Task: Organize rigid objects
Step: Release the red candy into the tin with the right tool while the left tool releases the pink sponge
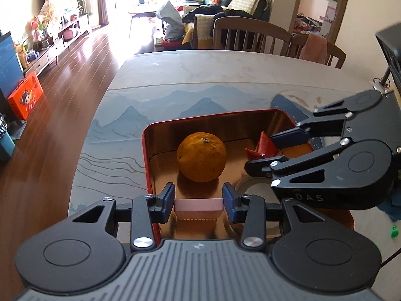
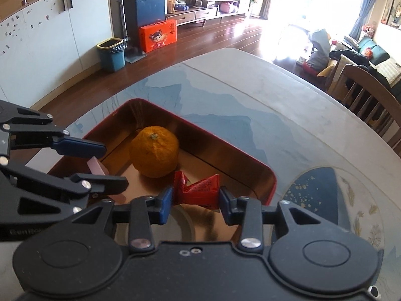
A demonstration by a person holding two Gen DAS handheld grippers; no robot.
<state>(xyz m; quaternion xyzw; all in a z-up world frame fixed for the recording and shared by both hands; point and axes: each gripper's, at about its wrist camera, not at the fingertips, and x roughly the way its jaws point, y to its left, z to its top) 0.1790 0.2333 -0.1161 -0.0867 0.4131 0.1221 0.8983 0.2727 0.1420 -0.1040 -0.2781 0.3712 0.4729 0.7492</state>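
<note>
Both grippers hang over the red tin [image 1: 147, 165] on the table [image 1: 200, 75], the left gripper [image 1: 198, 197] pinching a pink block [image 1: 198, 207] and the right gripper [image 2: 196, 200] pinching a red packet [image 2: 198, 190], likely to drop them beside the orange [image 1: 201, 157].

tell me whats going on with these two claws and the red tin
A person is sorting small items into a red metal tin with a shiny copper-coloured inside on a table with a mountain-print top. The left claw grips a pale pink rectangular block over the tin's near end. The right claw has a crinkled red foil packet between its pads, low inside the tin; its grip looks loose. A round orange citrus fruit already sits inside.
</note>
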